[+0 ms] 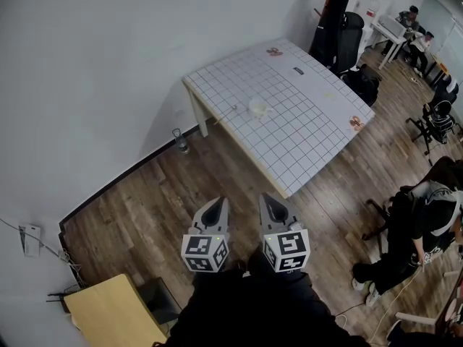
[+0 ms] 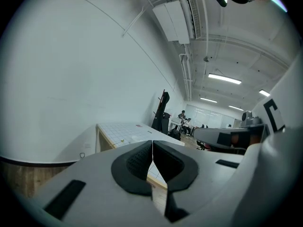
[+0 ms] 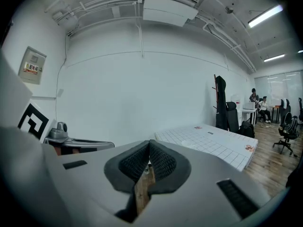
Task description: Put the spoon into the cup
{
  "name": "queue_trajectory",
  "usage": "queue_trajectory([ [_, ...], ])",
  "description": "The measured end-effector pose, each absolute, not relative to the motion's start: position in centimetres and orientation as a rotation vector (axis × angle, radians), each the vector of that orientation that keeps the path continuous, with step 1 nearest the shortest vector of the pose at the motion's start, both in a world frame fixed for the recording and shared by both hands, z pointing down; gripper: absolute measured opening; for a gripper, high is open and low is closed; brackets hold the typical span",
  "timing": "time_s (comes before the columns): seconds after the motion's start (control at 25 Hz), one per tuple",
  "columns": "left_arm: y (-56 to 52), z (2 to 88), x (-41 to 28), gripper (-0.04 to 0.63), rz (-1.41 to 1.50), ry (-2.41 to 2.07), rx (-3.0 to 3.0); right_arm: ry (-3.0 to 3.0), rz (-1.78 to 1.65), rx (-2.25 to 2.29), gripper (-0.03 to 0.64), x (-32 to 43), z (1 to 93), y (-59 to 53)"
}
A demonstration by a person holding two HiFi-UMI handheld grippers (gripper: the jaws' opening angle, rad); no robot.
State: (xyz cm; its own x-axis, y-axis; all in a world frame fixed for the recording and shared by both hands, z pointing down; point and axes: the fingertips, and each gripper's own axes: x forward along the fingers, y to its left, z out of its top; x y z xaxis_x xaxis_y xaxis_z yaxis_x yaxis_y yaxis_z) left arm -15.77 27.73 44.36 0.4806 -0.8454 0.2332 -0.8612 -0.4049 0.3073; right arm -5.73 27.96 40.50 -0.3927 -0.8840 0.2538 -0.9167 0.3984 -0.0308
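Observation:
A white cup [image 1: 258, 108] stands on the white gridded table [image 1: 304, 143], towards its left edge. A thin spoon [image 1: 225, 112] lies just left of the cup. Both grippers hang over the wooden floor, well short of the table and pointing towards it. My left gripper [image 1: 217, 203] is shut with nothing in it, and its dark pads meet in the left gripper view [image 2: 152, 148]. My right gripper [image 1: 270, 198] is also shut and empty [image 3: 149, 150]. In the right gripper view the table [image 3: 213, 143] lies ahead to the right.
A small glass jar [image 1: 179, 142] stands on the floor by the wall, near the table leg. A wooden desk [image 1: 108, 313] is at the bottom left. People sit on chairs [image 1: 423, 219] at the right. A black coat stand [image 1: 336, 13] rises behind the table.

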Motion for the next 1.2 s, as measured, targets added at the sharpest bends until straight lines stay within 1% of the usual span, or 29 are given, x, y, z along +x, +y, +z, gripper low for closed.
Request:
queue_trajectory([
  [0.24, 25.6, 45.7, -15.9, 0.034, 0.081, -1.42, 2.318, -2.438, 0.284, 1.602, 0.021, -5.5, 41.6, 25.5],
  [0.52, 20.0, 47.2, -14.8, 0.035, 0.105, -1.428, 2.296, -2.443, 0.317, 1.589, 0.021, -4.3, 43.1, 19.6],
  [1.0, 4.9, 47.5, -11.0, 0.034, 0.13, -1.454, 2.259, -2.434, 0.381, 1.564, 0.021, -0.2, 43.6, 4.2],
  [1.2, 0.1, 48.7, -9.3, 0.034, 0.234, -1.457, 2.275, -2.43, 0.468, 1.556, 0.021, 1.7, 44.9, -0.9],
])
